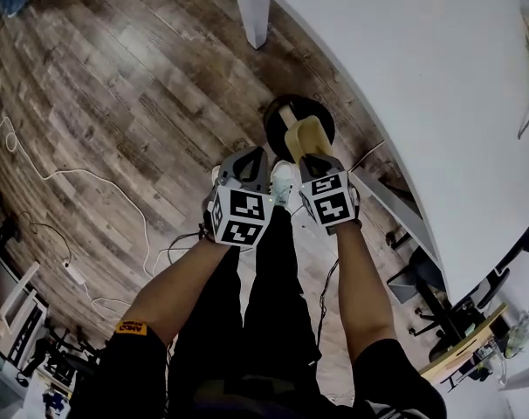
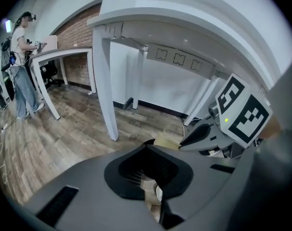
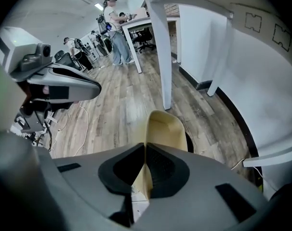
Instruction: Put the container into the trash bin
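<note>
Right gripper (image 3: pixel 145 150) clamps container (image 3: pixel 165 129) | trash bin (image 1: pixel 275 122) below | table leg (image 1: pixel 254 7) beside

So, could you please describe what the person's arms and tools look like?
Both the left tool and right tool are grey, each carrying a white cube with black square markers. The person wears black short sleeves, with a yellow label on the left one.

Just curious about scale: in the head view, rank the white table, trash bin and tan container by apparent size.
Largest: white table
Then: trash bin
Smallest: tan container, though it is held nearer the camera.
</note>
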{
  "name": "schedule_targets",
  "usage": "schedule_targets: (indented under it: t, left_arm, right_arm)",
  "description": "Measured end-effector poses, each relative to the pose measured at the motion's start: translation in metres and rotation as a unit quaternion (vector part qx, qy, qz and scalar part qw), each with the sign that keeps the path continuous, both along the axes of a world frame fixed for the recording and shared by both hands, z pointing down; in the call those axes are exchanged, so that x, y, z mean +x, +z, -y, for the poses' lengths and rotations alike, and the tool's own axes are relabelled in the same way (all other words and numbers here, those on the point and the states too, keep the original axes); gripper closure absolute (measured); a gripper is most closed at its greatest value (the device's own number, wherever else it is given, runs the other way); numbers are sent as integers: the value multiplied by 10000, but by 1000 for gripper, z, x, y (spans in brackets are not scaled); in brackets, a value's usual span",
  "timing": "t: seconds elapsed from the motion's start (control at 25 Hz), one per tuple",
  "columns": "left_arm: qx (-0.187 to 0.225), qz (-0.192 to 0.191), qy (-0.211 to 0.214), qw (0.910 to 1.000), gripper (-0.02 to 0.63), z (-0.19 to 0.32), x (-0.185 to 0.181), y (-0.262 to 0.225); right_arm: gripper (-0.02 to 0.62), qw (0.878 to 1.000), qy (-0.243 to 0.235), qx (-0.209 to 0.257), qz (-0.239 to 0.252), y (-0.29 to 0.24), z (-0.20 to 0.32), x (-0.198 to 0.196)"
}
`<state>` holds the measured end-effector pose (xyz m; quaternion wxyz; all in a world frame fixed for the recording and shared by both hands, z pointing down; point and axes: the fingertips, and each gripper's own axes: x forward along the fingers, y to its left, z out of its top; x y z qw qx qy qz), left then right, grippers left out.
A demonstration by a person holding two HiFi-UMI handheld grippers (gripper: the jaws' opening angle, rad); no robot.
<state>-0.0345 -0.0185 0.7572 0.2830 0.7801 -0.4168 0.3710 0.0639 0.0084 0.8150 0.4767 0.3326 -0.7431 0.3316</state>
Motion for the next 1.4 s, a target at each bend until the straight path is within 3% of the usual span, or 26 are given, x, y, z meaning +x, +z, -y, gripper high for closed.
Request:
schedule_targets:
  t: [0.6, 0.76, 1.08, 1.4]
  left_arm:
    - [-322, 136, -233, 9991, 598, 5, -7, 32]
    - [-322, 154, -286, 9990, 598, 10, -7, 34]
    - [-256, 163, -227, 9993, 598, 10, 2, 13]
    - [-48, 95, -179, 9998, 598, 7, 4, -44]
  right_arm:
    - [552, 9987, 132, -421, -253, 60, 38, 15]
    - [489, 9985, 148, -426, -303, 73, 46, 21]
    - [497, 9993, 288, -220, -65, 32, 40, 18]
    - [537, 9974, 613, 299, 218, -52, 32, 10]
